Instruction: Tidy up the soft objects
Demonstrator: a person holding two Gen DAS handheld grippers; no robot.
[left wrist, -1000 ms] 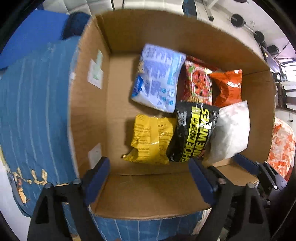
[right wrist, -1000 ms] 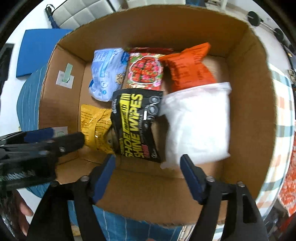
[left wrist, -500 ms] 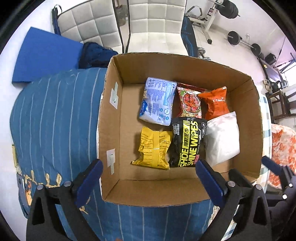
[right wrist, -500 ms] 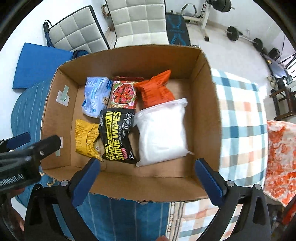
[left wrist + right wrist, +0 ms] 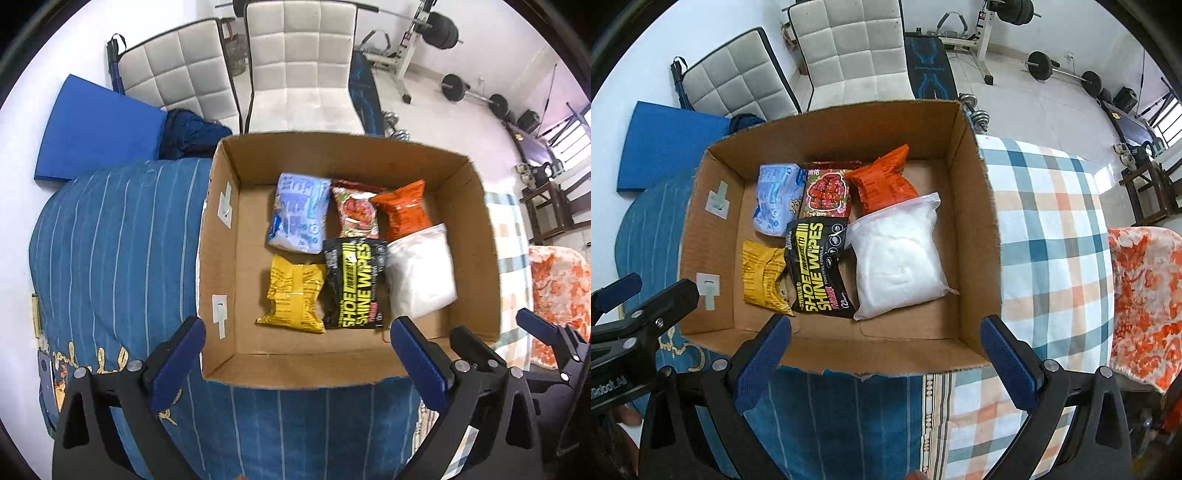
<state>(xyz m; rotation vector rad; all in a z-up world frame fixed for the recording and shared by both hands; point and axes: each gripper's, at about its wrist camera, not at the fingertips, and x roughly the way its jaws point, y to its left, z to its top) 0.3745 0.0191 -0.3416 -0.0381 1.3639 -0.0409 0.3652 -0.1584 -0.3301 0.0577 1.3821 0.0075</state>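
Lying packed in the box (image 5: 975, 236) on the bed (image 5: 1045, 206), six pouches look light, soft and slippery; pinching the white bag (image 5: 899, 254) at an edge seems safest. Both hand-held grippers (image 5: 295, 354) (image 5: 886, 350) hover agape, empty.

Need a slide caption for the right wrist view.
Open right gripper above cardboard box holding six soft packs.

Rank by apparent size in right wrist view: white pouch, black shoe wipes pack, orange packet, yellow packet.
1. white pouch
2. black shoe wipes pack
3. orange packet and yellow packet: look alike; both partly covered, so no ranking.
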